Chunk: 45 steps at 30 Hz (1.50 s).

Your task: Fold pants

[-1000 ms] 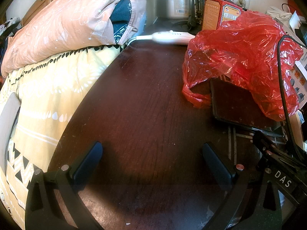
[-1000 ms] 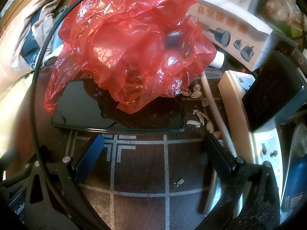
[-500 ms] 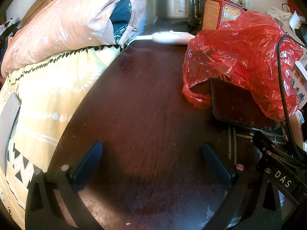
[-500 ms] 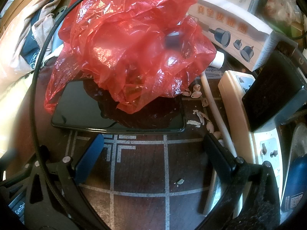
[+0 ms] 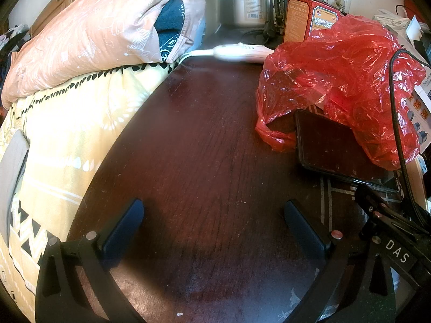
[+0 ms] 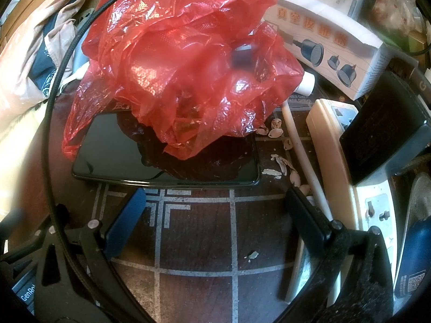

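Note:
No pants show clearly in either view. My left gripper is open and empty, resting low over a dark wooden table. My right gripper is open and empty over the same table's patterned part, just short of a black phone. The right gripper's body shows at the right edge of the left wrist view. A grey cloth edge lies on the bed at far left; I cannot tell what it is.
A red plastic bag partly covers the phone. A bed with yellow patterned sheet and pink pillow lies left. A power strip, white box, nut shells, white handset and jar crowd the table.

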Tool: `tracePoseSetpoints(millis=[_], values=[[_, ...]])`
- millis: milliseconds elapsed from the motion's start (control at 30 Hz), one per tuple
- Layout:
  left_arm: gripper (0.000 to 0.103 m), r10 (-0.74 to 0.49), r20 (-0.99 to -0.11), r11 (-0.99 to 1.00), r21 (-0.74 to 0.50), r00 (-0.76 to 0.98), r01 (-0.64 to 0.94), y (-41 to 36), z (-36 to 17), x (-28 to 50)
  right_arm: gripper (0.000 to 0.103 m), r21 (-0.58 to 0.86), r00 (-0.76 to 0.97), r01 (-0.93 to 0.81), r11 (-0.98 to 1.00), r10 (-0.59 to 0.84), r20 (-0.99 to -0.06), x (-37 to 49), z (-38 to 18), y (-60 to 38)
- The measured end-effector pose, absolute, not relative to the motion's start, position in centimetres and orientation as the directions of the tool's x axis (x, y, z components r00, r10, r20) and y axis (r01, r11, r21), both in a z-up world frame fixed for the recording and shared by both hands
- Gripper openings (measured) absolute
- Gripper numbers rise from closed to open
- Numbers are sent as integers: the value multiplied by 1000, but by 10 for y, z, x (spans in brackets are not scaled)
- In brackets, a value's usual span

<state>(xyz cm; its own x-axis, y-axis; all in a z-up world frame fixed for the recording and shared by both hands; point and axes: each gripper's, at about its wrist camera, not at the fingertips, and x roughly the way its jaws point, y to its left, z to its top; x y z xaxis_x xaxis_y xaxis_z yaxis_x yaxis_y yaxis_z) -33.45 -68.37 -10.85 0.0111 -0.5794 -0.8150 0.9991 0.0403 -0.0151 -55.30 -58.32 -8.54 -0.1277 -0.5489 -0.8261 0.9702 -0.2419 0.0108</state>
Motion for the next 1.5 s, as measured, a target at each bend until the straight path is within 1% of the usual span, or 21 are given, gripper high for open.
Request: tracePoseSetpoints(millis=[1500], values=[[103,-581,-814,46,-11,18,999,-684,-109,-335,103,9,-130,970,-244,-548,-826,-550,-87,-587]])
